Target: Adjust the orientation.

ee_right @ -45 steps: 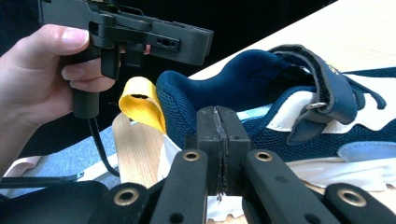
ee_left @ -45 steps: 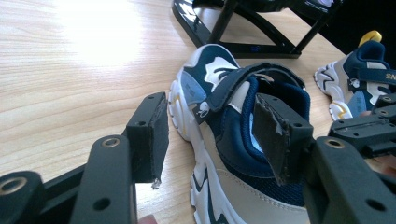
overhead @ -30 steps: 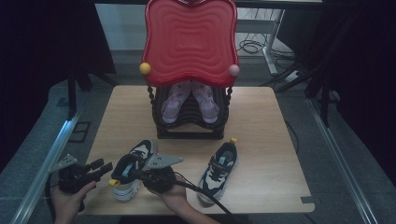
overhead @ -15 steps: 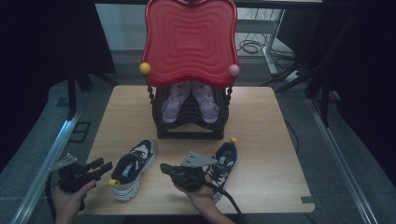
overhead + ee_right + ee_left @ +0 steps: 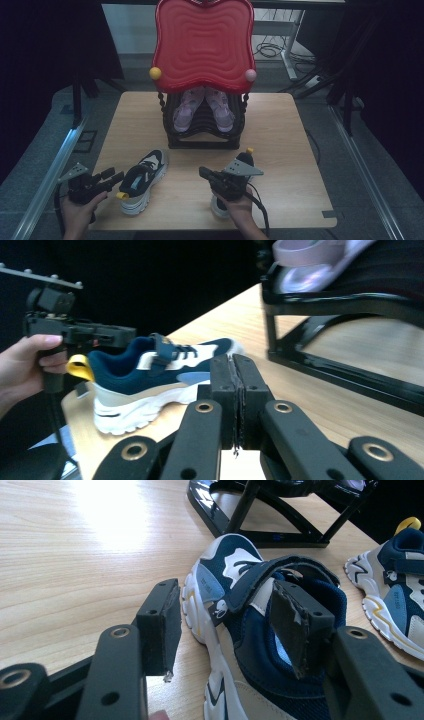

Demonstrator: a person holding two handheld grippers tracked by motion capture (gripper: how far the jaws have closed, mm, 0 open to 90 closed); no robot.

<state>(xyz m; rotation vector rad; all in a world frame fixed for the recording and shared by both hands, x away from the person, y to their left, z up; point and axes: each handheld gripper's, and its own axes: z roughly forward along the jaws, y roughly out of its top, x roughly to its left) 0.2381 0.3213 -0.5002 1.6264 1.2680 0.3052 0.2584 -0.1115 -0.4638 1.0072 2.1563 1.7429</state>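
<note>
The right gripper view shows the right gripper (image 5: pixel 234 405) closed, empty.

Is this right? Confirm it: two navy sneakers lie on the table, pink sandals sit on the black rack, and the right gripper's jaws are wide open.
One thing is wrong: the right gripper is shut, its jaws pressed together with nothing between them, as the right gripper view shows. The navy sneakers and pink sandals on the black rack are as you say.

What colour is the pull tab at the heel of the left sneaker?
Yellow; the pull tab shows best in the right gripper view.
</note>
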